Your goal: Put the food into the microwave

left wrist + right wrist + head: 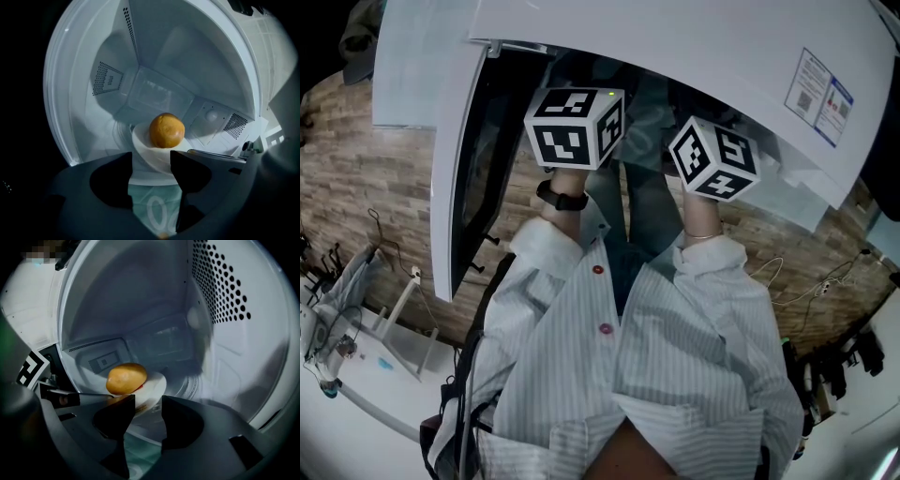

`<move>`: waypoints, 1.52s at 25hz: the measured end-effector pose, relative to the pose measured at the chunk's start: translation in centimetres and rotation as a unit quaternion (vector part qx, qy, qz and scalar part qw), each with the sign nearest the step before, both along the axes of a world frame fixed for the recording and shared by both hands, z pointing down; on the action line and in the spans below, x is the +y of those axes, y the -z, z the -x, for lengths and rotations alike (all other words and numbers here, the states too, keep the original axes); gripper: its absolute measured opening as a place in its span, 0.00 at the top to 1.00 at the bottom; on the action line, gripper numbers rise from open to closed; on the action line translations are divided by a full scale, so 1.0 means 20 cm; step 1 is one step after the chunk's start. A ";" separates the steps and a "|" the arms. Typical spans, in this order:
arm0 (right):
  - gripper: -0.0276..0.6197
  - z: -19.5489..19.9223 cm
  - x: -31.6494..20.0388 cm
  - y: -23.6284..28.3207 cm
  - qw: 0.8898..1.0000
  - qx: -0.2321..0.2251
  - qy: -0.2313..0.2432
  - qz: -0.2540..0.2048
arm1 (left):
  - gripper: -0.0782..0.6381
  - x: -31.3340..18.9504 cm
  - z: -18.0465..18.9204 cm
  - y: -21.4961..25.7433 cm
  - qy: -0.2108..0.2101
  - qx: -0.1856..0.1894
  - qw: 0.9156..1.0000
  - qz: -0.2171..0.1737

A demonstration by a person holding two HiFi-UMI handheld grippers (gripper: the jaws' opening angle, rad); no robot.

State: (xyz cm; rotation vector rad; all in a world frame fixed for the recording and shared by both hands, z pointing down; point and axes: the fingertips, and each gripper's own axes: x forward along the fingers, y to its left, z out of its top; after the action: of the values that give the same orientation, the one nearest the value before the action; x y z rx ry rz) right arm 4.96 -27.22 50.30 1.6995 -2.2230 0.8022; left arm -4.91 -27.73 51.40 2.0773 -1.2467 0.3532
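Note:
A round orange-yellow food point(166, 130) point(126, 378) lies on a white plate point(147, 157) point(154, 385) on the floor of the white microwave point(675, 37), whose cavity point(84, 117) point(234, 357) fills both gripper views. My left gripper point(151, 161) is open, with the plate's near rim showing in the gap between its dark jaws. The right gripper point(144, 406) is open too, at the plate's rim on the other side. From the head view only the two marker cubes point(575, 127) point(714, 157) show at the microwave's mouth; the jaws are hidden inside.
The microwave door point(455, 169) stands swung open at the left. A printed label point(820, 94) sits on the microwave's top. Below are a wood-pattern floor point(375, 187), a white rack point(394, 328) at lower left and cables point(825, 281) at the right.

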 end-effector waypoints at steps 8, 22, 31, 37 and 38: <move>0.66 -0.01 0.02 0.01 1.000 0.024 0.000 -0.007 | 0.55 0.01 0.01 0.02 0.005 0.014 1.000 -0.012; 0.66 0.01 0.09 0.12 1.000 -0.015 0.016 -0.015 | 0.55 0.11 0.05 0.13 -0.002 0.006 0.999 -0.035; 0.69 0.09 0.17 0.23 0.996 -0.050 0.067 0.001 | 0.58 0.15 0.07 0.31 -0.016 0.007 0.998 -0.060; 0.74 0.14 0.19 0.32 0.993 -0.058 0.098 -0.006 | 0.66 0.17 0.07 0.45 -0.020 0.031 0.997 -0.075; 0.75 0.15 0.19 0.35 0.993 -0.059 0.100 -0.010 | 0.67 0.17 0.08 0.47 -0.019 0.035 0.996 -0.077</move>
State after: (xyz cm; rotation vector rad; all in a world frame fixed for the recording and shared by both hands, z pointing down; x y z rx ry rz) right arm 2.03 -23.33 43.40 1.4414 -2.4399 0.8539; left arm -6.45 -24.31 41.97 2.2261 -1.2265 0.2044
